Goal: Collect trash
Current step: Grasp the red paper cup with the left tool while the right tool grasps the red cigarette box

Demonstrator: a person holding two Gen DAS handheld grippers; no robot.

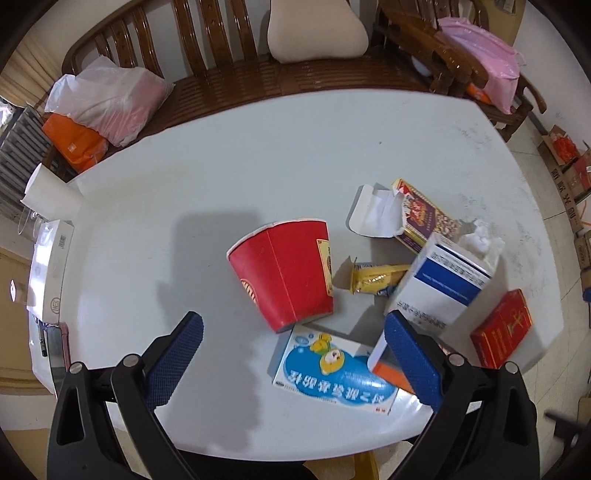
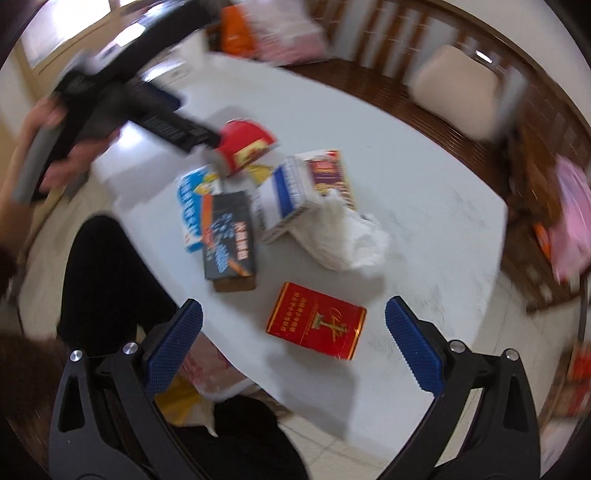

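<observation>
Trash lies on a white table (image 1: 221, 177). In the left wrist view a red paper bucket (image 1: 284, 273) lies on its side, just ahead of my open, empty left gripper (image 1: 293, 325). Around it are a blue and white box (image 1: 332, 373), a yellow wrapper (image 1: 376, 278), a white and blue carton (image 1: 439, 280), a torn purple box (image 1: 424, 218), crumpled tissue (image 1: 480, 236) and a red pack (image 1: 502, 328). In the blurred right wrist view my open, empty right gripper (image 2: 293, 321) hovers at the table edge, with the red pack (image 2: 317, 325) between its fingers' line. A dark box (image 2: 229, 236) and white tissue (image 2: 343, 236) lie beyond.
A wooden bench (image 1: 258, 85) with bags and a beige cushion (image 1: 314, 33) runs behind the table. A white cup (image 1: 48, 192) and a white box (image 1: 48, 266) stand at the table's left edge. A plastic bag (image 2: 207, 376) hangs below the near edge in the right wrist view.
</observation>
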